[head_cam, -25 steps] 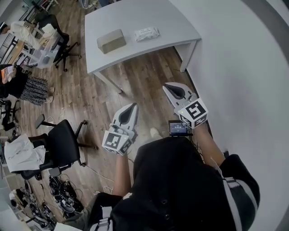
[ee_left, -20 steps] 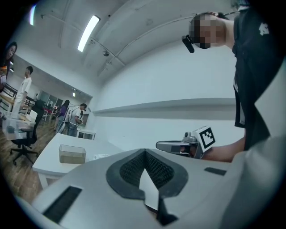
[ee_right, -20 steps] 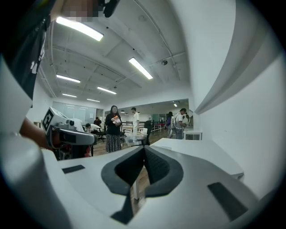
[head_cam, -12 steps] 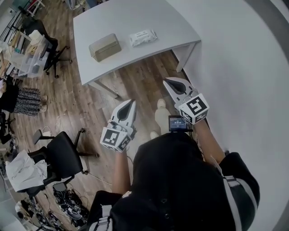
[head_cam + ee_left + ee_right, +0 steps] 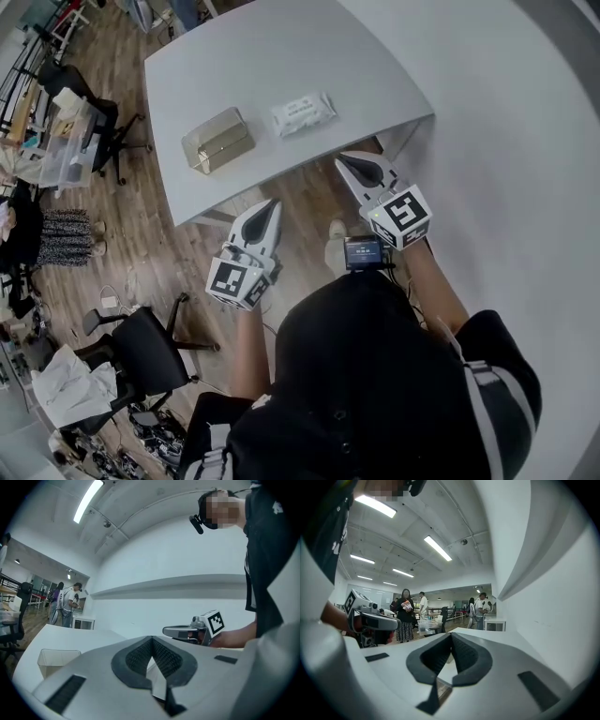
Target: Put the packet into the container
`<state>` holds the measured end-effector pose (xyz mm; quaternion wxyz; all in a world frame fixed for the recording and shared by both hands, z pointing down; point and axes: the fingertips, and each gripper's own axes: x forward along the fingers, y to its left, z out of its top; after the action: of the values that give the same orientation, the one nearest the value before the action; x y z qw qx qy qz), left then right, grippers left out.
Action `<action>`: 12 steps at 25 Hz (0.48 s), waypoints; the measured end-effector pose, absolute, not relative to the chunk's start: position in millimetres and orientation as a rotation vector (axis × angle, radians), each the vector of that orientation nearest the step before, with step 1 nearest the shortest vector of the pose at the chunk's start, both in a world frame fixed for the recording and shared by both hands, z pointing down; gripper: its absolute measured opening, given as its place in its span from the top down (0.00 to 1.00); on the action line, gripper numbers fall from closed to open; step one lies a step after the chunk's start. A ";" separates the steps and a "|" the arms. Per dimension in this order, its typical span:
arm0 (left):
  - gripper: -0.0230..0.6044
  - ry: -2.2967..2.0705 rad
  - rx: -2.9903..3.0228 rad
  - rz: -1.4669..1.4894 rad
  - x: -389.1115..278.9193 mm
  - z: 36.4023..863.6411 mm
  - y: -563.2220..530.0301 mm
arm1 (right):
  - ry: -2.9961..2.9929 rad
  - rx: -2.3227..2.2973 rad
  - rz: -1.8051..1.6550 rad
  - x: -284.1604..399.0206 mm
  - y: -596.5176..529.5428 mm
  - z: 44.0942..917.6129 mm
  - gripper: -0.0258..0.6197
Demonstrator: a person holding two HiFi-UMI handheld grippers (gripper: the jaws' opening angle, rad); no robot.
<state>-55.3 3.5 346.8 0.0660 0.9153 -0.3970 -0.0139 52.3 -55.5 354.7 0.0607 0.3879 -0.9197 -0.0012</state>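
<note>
On the white table (image 5: 272,37) in the head view lie a white packet (image 5: 303,113) and, to its left, a tan box-shaped container (image 5: 217,140). My left gripper (image 5: 268,208) is shut and empty, its tip near the table's front edge, short of the container. My right gripper (image 5: 350,162) is also shut and empty, near the front edge just below and right of the packet. The left gripper view shows the container (image 5: 54,659) at lower left and the right gripper (image 5: 187,632) ahead. In the right gripper view the left gripper (image 5: 370,618) shows at left.
A white wall (image 5: 525,141) runs along the right. Office chairs (image 5: 145,352), boxes and clutter stand on the wooden floor (image 5: 141,234) at left. People (image 5: 405,613) stand far across the room. A small screen (image 5: 364,253) sits at my right wrist.
The table with the packet and the container has come closer and lower in the head view. Both grippers, still shut, have moved up to its front edge.
</note>
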 end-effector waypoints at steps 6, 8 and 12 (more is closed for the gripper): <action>0.96 -1.169 2.729 -0.004 -43.2 356.6 -88.8 | -2.767 1.168 0.060 65.7 -145.8 365.6 0.93; 0.96 -1.157 2.732 0.019 -37.2 364.9 -116.9 | -2.764 1.156 0.076 70.2 -173.3 372.4 0.93; 0.96 -1.144 2.724 0.070 -29.4 378.3 -165.0 | -2.765 1.080 0.086 70.1 -217.7 389.7 0.93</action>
<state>-29.4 -165.0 378.3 0.0928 0.9178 -0.3854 0.0234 70.1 -217.7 389.7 0.0857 0.3624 -0.9276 0.0290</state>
